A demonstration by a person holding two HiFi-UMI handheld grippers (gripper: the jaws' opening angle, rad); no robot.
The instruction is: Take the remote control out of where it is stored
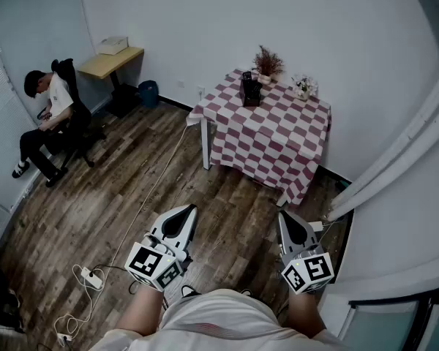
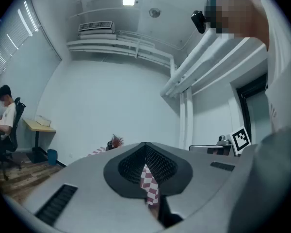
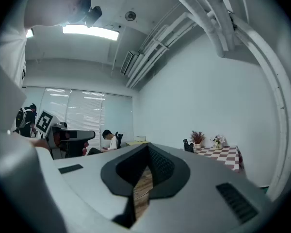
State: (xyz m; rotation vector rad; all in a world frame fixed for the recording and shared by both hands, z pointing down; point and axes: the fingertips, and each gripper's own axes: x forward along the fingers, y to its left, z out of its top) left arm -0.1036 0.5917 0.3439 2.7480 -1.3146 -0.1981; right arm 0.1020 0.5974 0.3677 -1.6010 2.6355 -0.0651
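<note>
- Left gripper (image 1: 181,214) and right gripper (image 1: 287,219): smooth grey shells, ribbed black pads; jaws closed together, nothing held.
- Dark upright holder (image 1: 250,90) on the red-and-white checked tablecloth (image 1: 278,134), well apart from both grippers; remote control not distinguishable in it.
- Gripper cubes carry black-and-white square markers.

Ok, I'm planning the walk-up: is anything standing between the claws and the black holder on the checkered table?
Nothing visible does. Bare wood floor runs from the left claw and right claw to the checkered table; the black holder stands near its far edge. The white cable lies off left.
</note>
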